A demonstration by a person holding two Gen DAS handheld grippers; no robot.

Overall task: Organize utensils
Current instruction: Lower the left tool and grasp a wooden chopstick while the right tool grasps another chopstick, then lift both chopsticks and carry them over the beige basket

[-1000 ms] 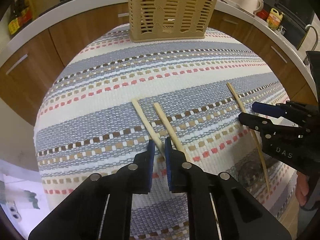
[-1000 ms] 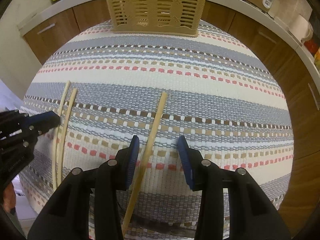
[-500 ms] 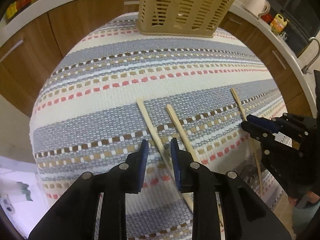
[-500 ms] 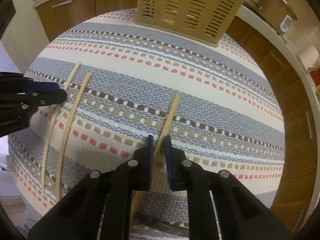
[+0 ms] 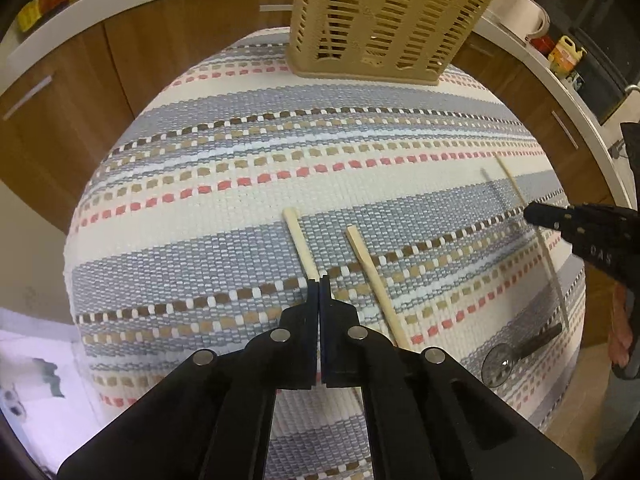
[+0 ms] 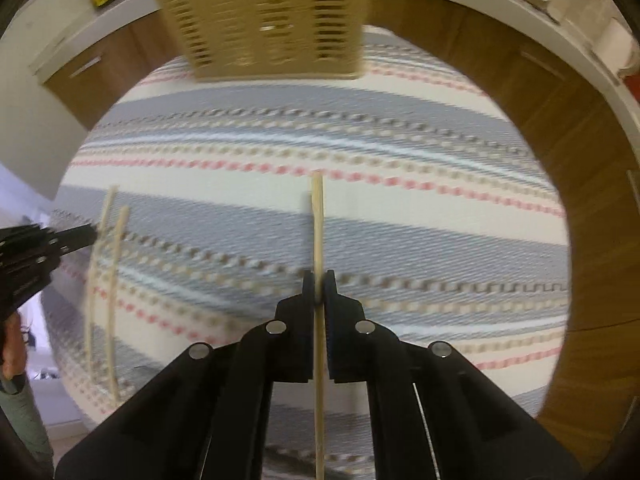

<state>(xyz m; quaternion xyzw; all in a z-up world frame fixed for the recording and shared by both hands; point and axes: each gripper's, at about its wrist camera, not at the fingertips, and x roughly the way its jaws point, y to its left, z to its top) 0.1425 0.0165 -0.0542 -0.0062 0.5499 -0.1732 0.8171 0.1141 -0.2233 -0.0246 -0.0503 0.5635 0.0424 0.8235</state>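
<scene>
Three wooden chopsticks and a beige slotted utensil basket (image 5: 384,20) are on the striped cloth. My left gripper (image 5: 319,280) is shut on the left chopstick (image 5: 299,246), low on the cloth. A second chopstick (image 5: 374,276) lies just right of it. My right gripper (image 6: 319,278) is shut on the third chopstick (image 6: 318,220) and holds it lifted above the cloth; it shows in the left wrist view (image 5: 536,216) with that chopstick (image 5: 512,184). The basket also shows in the right wrist view (image 6: 264,16), blurred.
The striped cloth (image 5: 280,160) covers a table ringed by wooden cabinets (image 5: 80,100) and a white counter. A black-handled utensil (image 5: 520,354) lies at the cloth's right front edge. Bottles (image 5: 566,56) and a white mug stand on the counter at right.
My left gripper has closed on the left chopstick. My right gripper has lifted its chopstick off the cloth and swung it straight ahead; the right view is blurred by motion.
</scene>
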